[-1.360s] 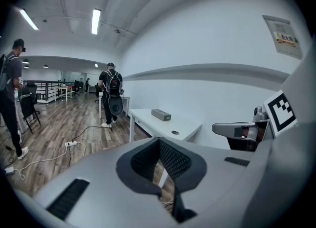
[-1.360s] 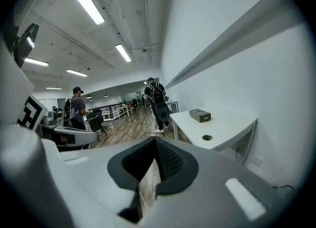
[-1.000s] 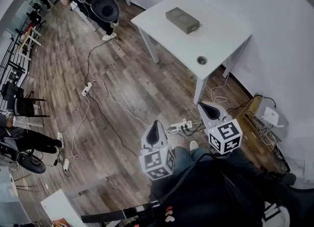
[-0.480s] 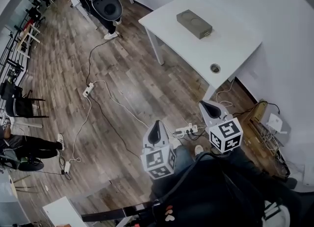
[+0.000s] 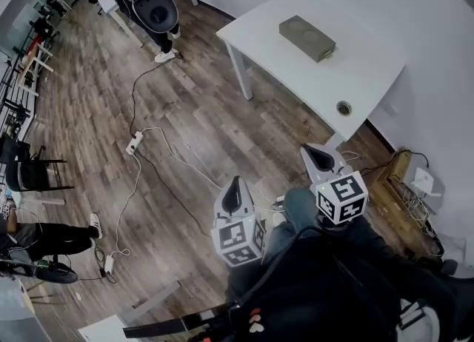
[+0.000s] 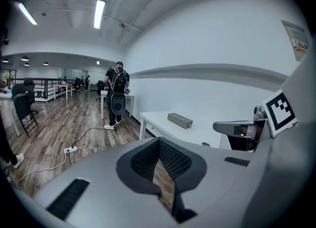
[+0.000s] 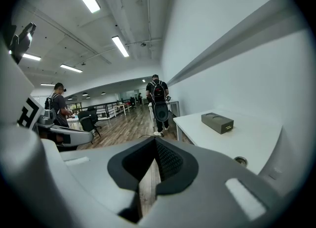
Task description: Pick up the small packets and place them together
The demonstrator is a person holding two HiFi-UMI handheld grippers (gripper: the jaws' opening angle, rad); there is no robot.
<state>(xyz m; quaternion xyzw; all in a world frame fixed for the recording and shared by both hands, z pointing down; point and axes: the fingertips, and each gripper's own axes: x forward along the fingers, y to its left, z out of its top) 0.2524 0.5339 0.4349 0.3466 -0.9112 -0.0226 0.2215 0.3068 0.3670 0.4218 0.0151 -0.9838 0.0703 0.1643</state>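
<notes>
- The left gripper (image 5: 235, 191) is held low in front of the body. Its jaws are drawn together to a thin slit, through which only floor shows, and nothing is gripped.
- The right gripper (image 5: 318, 155) is carried just beside it at much the same height. It is likewise closed and empty, with no object touched by either pad.
- Both grippers are pointed forward and slightly down over the brown wood-plank floor (image 5: 185, 111), well apart from any work surface.
- The long white rectangular table (image 5: 355, 74) is found ahead and to the right of the grippers. The right gripper is the nearer one, and its near end with the round cable hole (image 5: 344, 108) is judged the first part to come within reach.
- A flat grey-olive oblong box (image 5: 306, 38) is laid on the far half of the tabletop, with its long axis set along the table's length.
- No small packets can be made out in any view. Whether they are kept in the box cannot be told.
- The step in hand is judged to be the approach, so the table has to be closed on before any pick is possible.
</notes>
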